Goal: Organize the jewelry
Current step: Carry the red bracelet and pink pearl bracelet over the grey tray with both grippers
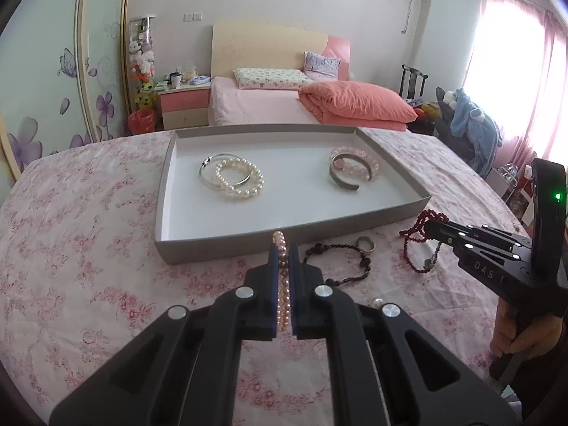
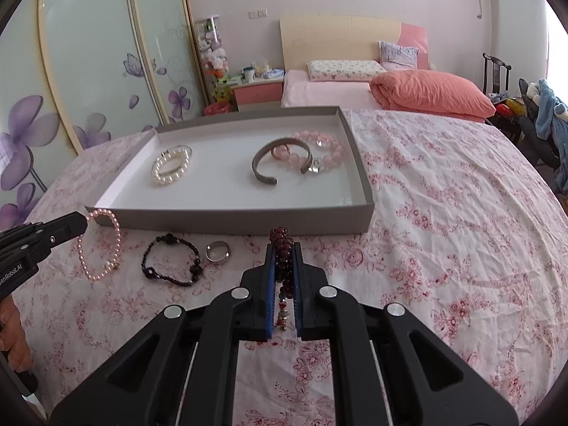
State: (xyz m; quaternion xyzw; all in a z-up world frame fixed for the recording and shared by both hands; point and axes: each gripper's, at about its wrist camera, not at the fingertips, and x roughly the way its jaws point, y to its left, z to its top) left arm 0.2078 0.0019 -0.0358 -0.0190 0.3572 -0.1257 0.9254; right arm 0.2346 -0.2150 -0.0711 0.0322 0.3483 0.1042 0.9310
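Nearest the cameras, the left claw (image 1: 283, 248) is clamped on a pink pearl bead bracelet (image 2: 101, 245), the right claw (image 2: 283, 248) on a dark red bead strand (image 2: 282, 239), both lifted for transfer. Beyond, the shallow grey cardboard tray (image 2: 248, 218) holds sorted bracelets.

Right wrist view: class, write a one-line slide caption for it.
Right gripper shut on a dark red bead bracelet before the grey tray; left gripper holds a pink pearl bracelet.

Printed in pale letters on the black body of the right gripper (image 1: 431, 229), just right of the tray (image 1: 227, 246): "DAS". Printed on the left gripper (image 2: 83, 219), left of that tray: "enRobot.AI", its beginning cut off.
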